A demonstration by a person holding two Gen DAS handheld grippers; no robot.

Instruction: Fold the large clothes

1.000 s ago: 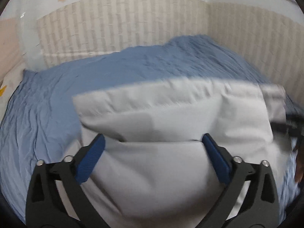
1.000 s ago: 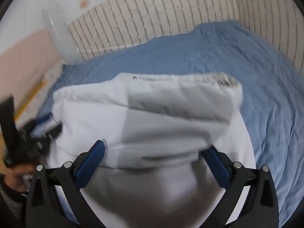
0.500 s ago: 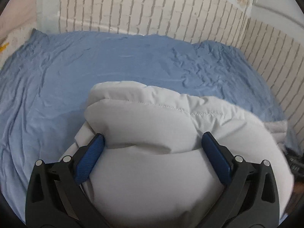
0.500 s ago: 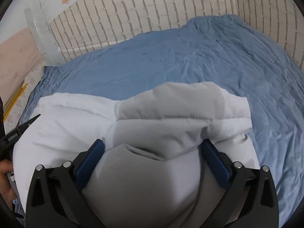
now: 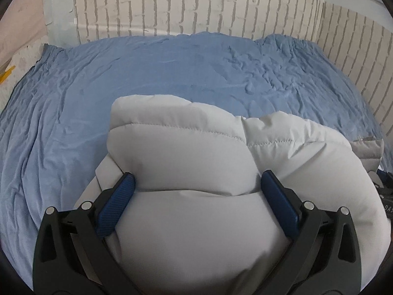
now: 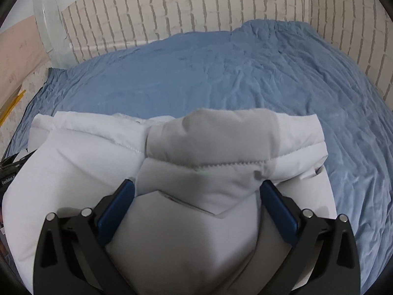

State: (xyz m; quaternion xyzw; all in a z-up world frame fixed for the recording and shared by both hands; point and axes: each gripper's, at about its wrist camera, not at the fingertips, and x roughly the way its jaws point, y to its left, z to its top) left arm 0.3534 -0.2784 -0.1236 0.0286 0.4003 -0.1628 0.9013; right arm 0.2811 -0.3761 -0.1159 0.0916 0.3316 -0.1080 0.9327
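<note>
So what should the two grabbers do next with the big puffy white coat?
Probably lower it onto the blue sheet and smooth it flat. The puffy white coat sits bunched between the wide-apart fingers of the left gripper, and the right gripper has it the same way, so both look like they are carrying a folded bundle. The sheet ahead is bare.

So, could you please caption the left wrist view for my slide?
Left gripper spread wide around a puffy white jacket on a blue bedsheet.

Both wrist views look closely over the jacket (image 5: 196,162) across the bed (image 6: 221,73).
</note>
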